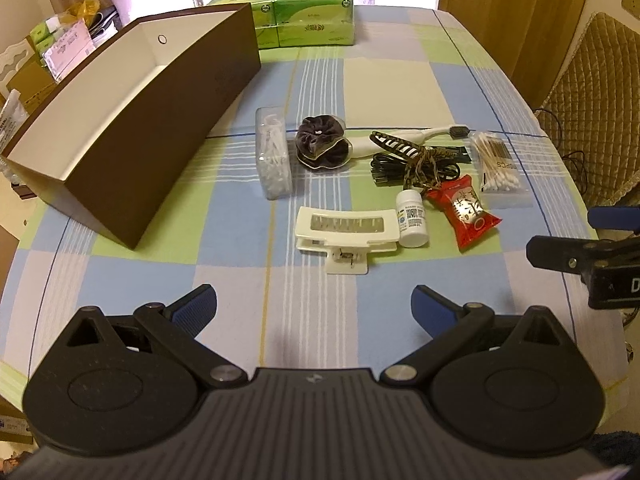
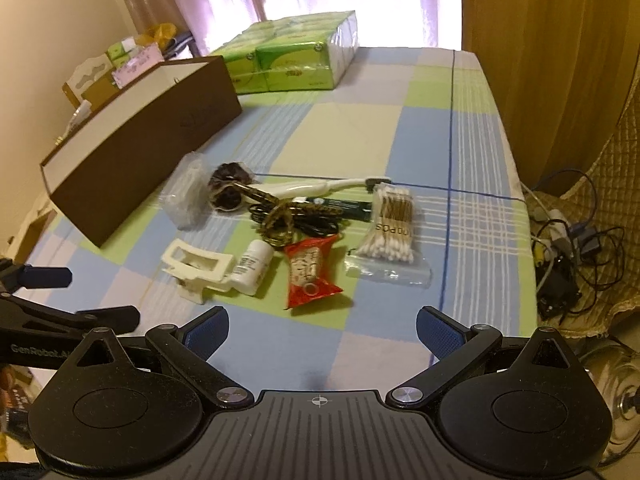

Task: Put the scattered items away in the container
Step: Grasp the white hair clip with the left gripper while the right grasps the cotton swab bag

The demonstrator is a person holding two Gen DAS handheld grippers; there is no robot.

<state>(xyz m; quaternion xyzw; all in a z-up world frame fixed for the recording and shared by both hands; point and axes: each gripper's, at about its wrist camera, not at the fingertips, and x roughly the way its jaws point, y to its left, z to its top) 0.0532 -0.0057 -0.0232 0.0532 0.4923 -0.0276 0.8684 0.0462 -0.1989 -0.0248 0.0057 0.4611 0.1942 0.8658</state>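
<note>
While both tools hang spread wide and empty above the near edge of the table [image 1: 400,92], nothing has yet gone into the box [image 1: 132,152], whose white inside shows bare. The left gripper [image 1: 314,308] faces the hair clip [image 1: 346,240], which lies just right of the box's near corner; the right gripper [image 2: 322,332] looks at the red packet [image 2: 310,276], further right of the box.

Everything to be tidied sits in one loose cluster right of the box. The clip looks like hard, light plastic, best pinched across its long bar. Touching its right end stands a small white bottle [image 1: 412,220], rigid and smooth, likely to tip or roll unless taken round its middle. The packet should be crinkly and slick, so a crimped end is the safer hold. The swab bag [image 1: 498,164], farthest from the box, is soft and floppy. The scrunchie [image 1: 320,142] will squash easily, and the clear swab case [image 1: 274,152] nearest the box is stiff but smooth. The black cable [image 1: 416,168] tangled with a patterned clip [image 1: 400,146] may drag its neighbours.

The checked cloth could bunch under a sliding finger. Green tissue packs [image 1: 304,12] stand beyond the box's far end, with bright curtains behind them.
</note>
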